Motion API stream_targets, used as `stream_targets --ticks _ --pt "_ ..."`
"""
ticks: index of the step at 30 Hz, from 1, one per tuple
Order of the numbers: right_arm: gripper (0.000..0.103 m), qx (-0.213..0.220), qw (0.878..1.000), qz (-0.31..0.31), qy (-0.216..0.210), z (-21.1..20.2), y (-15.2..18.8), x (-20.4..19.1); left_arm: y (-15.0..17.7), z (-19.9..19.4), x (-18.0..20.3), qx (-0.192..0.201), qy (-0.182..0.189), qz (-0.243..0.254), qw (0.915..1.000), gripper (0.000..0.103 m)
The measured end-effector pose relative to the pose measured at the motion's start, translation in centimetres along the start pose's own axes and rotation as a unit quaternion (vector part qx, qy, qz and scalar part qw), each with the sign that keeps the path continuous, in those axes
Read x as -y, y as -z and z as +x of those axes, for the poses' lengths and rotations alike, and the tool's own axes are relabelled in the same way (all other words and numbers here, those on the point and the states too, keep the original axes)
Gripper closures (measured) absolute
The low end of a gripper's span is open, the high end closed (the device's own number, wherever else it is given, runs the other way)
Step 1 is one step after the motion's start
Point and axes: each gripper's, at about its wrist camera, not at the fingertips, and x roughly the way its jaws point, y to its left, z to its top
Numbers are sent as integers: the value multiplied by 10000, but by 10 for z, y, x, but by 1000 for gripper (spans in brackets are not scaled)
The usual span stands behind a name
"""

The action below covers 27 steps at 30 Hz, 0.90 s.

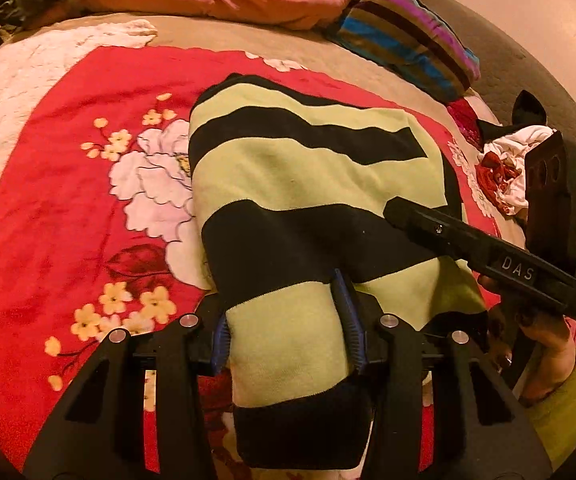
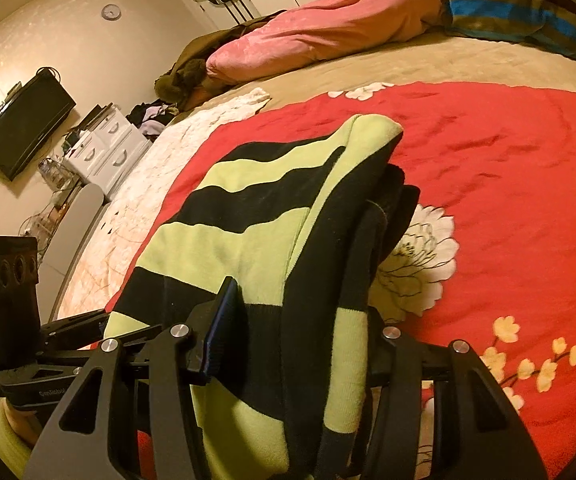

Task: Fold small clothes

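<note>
Gripping a striped sweater (image 1: 288, 200) in both left gripper (image 1: 288, 332) and right gripper (image 2: 299, 344) above the floral blanket (image 1: 68, 200), risking layers slipping loose mid-fold.

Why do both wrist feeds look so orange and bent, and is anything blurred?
Left wrist view: warm yellow-orange cast, strong fisheye bulge, dark corners; the striped sweater is sharp between the left gripper pads. Right wrist view: same cast and curvature; the red floral blanket looks slightly soft, no glare.

A bed (image 1: 216, 30) carries a red floral blanket (image 1: 60, 200), pillows and the striped sweater (image 1: 288, 168).
</note>
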Motion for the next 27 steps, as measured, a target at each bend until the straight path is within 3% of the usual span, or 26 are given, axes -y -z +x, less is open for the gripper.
stream_targets --ticks 19,27 --pt "55 -205 9995 -171 148 16 13 -16 17 -4 -16 -15 -77 -112 9999 67" --pt "52 -499 9965 -240 630 34 28 -13 29 14 -20 -222 -184 -103 9995 66"
